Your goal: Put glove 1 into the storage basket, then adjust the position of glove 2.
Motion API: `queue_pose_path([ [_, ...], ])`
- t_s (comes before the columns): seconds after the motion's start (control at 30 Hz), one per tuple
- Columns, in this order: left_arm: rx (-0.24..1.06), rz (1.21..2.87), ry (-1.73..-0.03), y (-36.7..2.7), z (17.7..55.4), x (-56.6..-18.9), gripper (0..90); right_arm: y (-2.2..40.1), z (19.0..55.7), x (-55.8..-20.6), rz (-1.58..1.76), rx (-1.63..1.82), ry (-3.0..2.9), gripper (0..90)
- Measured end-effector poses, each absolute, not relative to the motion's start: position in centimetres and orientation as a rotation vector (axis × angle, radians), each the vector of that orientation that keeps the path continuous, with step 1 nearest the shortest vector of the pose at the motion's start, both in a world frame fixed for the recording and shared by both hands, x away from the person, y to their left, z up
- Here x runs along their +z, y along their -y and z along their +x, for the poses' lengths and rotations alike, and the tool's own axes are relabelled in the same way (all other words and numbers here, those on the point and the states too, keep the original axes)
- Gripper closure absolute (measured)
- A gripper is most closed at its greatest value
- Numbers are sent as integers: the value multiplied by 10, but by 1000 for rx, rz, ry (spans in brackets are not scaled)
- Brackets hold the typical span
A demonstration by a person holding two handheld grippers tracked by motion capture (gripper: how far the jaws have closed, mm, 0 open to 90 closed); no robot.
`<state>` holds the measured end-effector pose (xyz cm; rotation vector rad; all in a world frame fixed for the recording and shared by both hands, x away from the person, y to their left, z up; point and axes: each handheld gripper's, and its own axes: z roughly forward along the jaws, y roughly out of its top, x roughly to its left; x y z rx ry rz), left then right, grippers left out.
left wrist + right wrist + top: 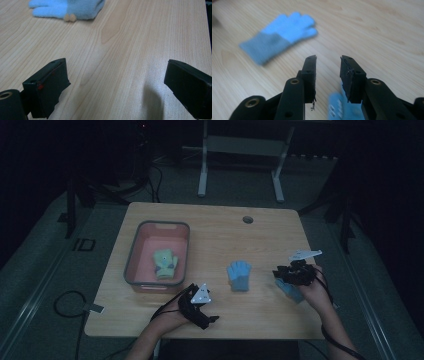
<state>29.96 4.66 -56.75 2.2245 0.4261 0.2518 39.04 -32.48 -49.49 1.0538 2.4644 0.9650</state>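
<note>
Pale wood grain runs across the counter (210, 227), and on it lie the things we are sorting: a blue knitted glove (239, 275) lying flat near the middle, and a second blue glove (290, 290) at the right, partly under our right hand. A green knitted glove (165, 264) already rests inside the pink plastic bin with a grey rim (134, 251) at the left side of the counter.

Our right claw (328, 63) stands with its jaws a little apart and nothing between the pads; in the right gripper view it aims toward the middle glove (279, 35), while a scrap of blue fabric (339, 106) shows just below and behind the jaw tips. Our left claw (115, 82) hangs low over bare wood with its jaws wide apart and empty, the middle glove (67, 8) lying well ahead of it.

We judge that one glove is binned and the blue ones remain, with the right claw between grasps. The next move calls for lowering one claw over a blue glove, pinching the fabric firmly enough to lift the whole limp piece, then carrying it left over the bin's rim.
</note>
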Motion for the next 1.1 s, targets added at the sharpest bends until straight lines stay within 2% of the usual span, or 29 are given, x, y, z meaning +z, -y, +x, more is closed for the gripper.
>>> queue_pose_path([
  [0.1,252,2226,-434,-47,300,-568,55,341,395,-493,1046,909,-2470,681],
  [0.27,251,2229,-433,-47,300,-568,55,359,400,-492,1057,901,-2474,657],
  [0.47,250,2226,-435,-47,300,-568,55,370,401,-509,1027,845,-2514,620],
  [0.8,249,2224,-431,-47,300,-568,55,376,400,-534,985,771,-2571,630],
  [0.83,253,2231,-428,-47,300,-569,55,376,400,-534,982,775,-2568,641],
  [0.93,251,2220,-431,-47,300,-568,55,376,397,-535,1050,798,-2543,818],
  [1.1,250,2220,-432,-47,300,-568,55,367,393,-525,1150,820,-2456,866],
])
